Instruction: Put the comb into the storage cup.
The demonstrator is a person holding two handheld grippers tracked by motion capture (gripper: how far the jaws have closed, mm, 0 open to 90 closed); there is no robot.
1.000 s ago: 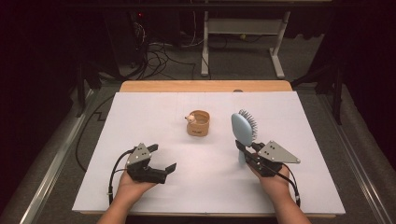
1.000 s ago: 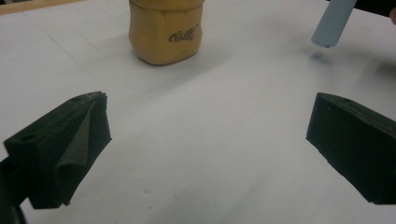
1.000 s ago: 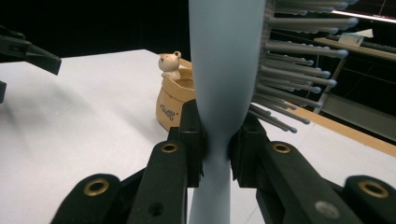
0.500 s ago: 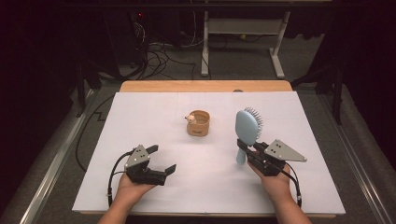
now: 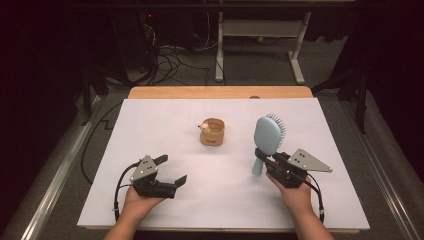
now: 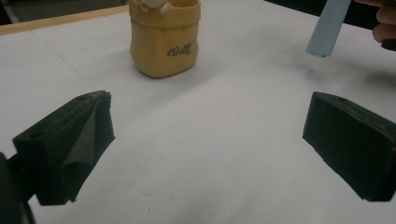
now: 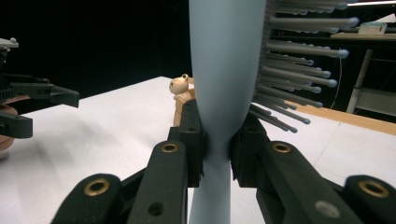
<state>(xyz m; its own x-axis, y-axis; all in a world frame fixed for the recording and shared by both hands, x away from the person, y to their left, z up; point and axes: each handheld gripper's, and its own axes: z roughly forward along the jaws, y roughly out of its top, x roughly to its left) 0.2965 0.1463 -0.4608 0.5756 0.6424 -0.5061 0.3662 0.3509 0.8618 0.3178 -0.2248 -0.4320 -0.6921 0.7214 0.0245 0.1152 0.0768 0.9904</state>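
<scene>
Currently the light-blue hairbrush (image 5: 268, 136) is held off the tabletop (image 5: 150, 125), nearly upright, head up, bristles turned to the right and away from the person in the high view. The right tool (image 5: 263, 159) pinches it at the neck, where the handle narrows below the head; in the right gripper view both pads press flat on the blue plastic, one on each side, and the handle end hangs free below them. In the left gripper view that handle end shows at upper right, clear of the white surface.

Left of the brush, near but apart, stands a tan cup (image 5: 213, 132) with a small animal figure on its rim; it sits around mid-tabletop, well in from every edge. Dark script is printed on its side in the left gripper view; I cannot read it with certainty.

The left tool (image 5: 170, 169) lies low at front left, jaws spread wide, nothing between them, bare white surface under and ahead of it.

Open room: wide bare surface between the two tools, and behind the cup up to the wooden strip (image 5: 220, 92) at the far edge.
</scene>
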